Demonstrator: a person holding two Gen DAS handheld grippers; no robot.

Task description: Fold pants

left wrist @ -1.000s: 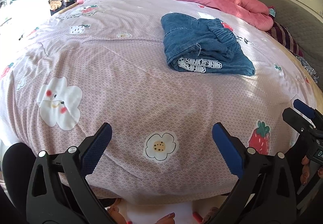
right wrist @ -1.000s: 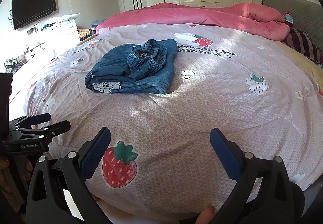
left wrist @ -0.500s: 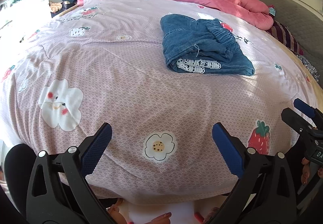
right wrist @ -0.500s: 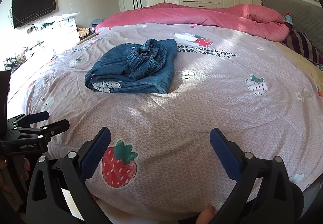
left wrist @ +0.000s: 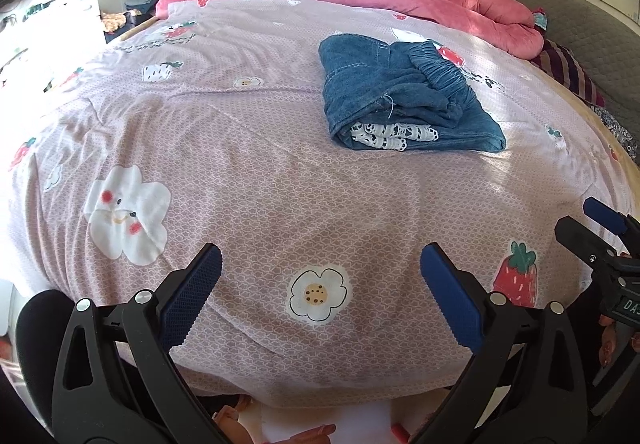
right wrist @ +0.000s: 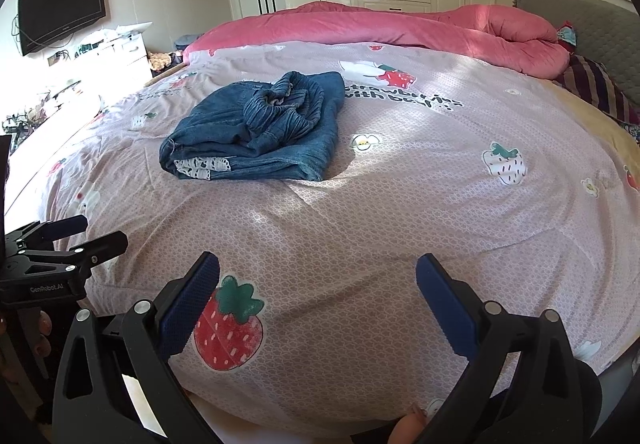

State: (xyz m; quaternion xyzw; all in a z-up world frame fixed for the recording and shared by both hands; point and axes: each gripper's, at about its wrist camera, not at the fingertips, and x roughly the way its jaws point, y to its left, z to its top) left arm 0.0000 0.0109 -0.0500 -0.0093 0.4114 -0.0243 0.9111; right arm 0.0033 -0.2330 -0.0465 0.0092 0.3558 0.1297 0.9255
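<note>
Both units at the near edge of the bed point(left wrist: 240, 172), nothing held. Left gripper point(left wrist: 320, 280) has its jaws spread wide over the flower print, bottom centre of its view; right gripper point(right wrist: 318, 290) is equally spread above the strawberry print, bottom centre of its own view.

Pants point(left wrist: 400, 104): blue denim, lying in a compact bundle in the upper right of the left view, upper left of centre in the right view point(right wrist: 256, 128). Elastic waistband is bunched on top; white lace trim point(left wrist: 394, 134) shows at the near end between layers.

Judgement: fold looks essentially complete, though untidy at the waistband. If I tidy it, I would bring both grippers in from the near side, pinch the waistband corners lightly and flatten it without dragging the lower layers open.

Room: wide bare sheet between grippers and pants, and more to the left of the bundle. Pink duvet point(right wrist: 400, 28) is heaped at the top of the frame, well apart from the pants. The bed edge sits directly under both grippers.
</note>
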